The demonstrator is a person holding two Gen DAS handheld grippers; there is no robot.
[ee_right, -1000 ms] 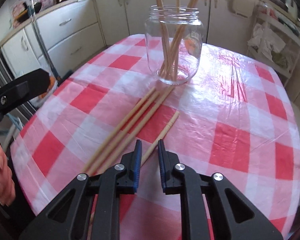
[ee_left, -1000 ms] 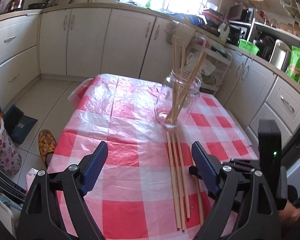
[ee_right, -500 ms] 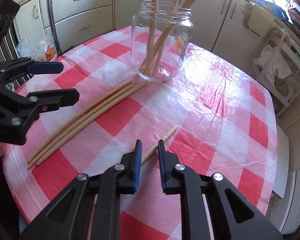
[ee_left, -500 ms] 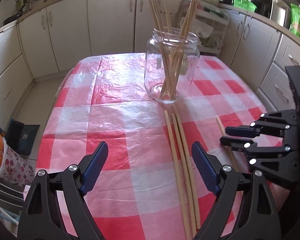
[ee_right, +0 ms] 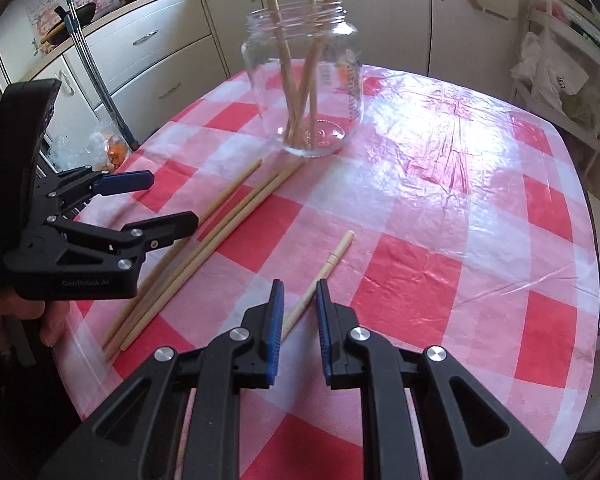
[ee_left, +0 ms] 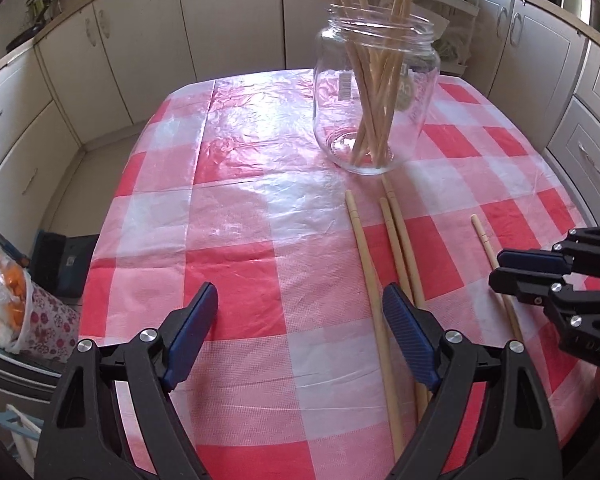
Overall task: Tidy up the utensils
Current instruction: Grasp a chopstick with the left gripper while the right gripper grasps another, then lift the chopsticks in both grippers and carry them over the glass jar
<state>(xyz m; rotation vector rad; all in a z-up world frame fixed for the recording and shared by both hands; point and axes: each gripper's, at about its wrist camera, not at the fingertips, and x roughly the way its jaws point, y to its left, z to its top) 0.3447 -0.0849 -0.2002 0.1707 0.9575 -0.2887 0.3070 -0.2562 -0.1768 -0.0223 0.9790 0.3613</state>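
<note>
Near the jar (ee_left: 376, 96), three chopsticks (ee_left: 396, 240) lie together; the right gripper (ee_right: 298, 304) straddles a fourth (ee_right: 332, 260), narrowly parted; the left gripper (ee_left: 300, 320) gapes wide.

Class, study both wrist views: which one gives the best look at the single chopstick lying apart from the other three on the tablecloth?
The right wrist view: the lone chopstick runs centrally between the right gripper fingers, tip clear. In the left wrist view it lies far right, partly hidden by that gripper.
</note>
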